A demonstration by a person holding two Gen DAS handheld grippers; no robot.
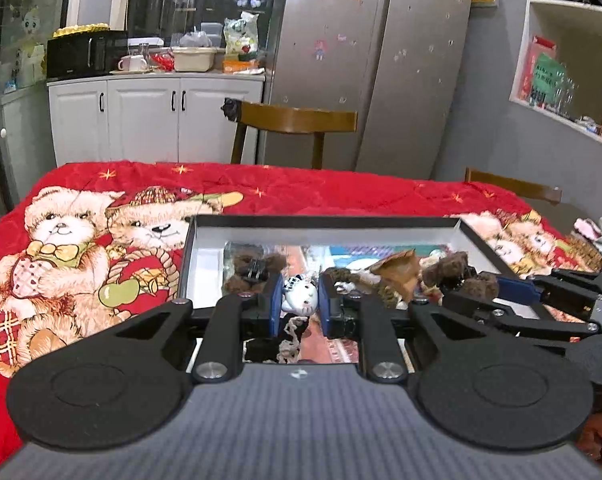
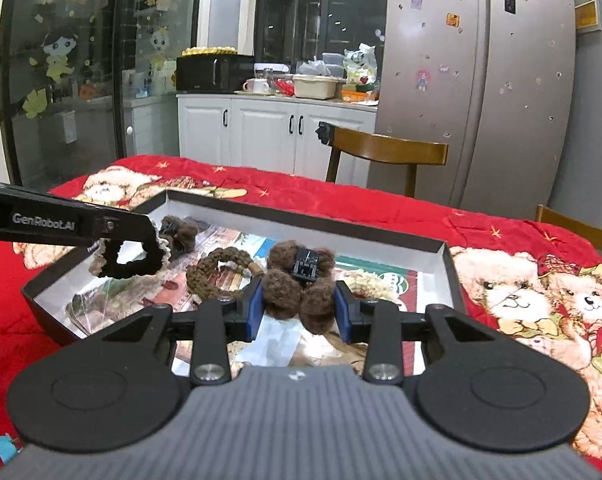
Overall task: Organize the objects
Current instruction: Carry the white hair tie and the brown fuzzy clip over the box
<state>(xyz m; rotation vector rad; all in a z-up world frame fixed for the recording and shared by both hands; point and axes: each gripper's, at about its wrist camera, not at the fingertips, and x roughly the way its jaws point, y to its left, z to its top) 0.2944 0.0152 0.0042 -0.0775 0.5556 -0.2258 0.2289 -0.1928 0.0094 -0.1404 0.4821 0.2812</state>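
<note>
A black box with a white inside [image 1: 205, 248] [image 2: 449, 276] sits on the red bear-print cloth and holds several hair accessories. My left gripper [image 1: 299, 302] is shut on a white cat-face charm [image 1: 299, 298] with a black and cream hair tie hanging below it [image 1: 291, 338], over the box's near edge. In the right wrist view the left gripper [image 2: 113, 246] holds that black and cream hair tie [image 2: 129, 258] over the box's left side. My right gripper [image 2: 299, 306] is shut on a brown fuzzy pom-pom hair clip [image 2: 297, 288]; it also shows in the left wrist view [image 1: 461, 272].
Inside the box lie another brown fuzzy clip [image 1: 253, 268] [image 2: 181, 236], a brown braided hair tie [image 2: 221, 270], a tan bow [image 1: 397, 272] and a cream piece [image 2: 367, 282]. Wooden chairs [image 1: 297, 120] [image 2: 389, 152] stand behind the table. More small items lie at the table's right edge [image 1: 589, 232].
</note>
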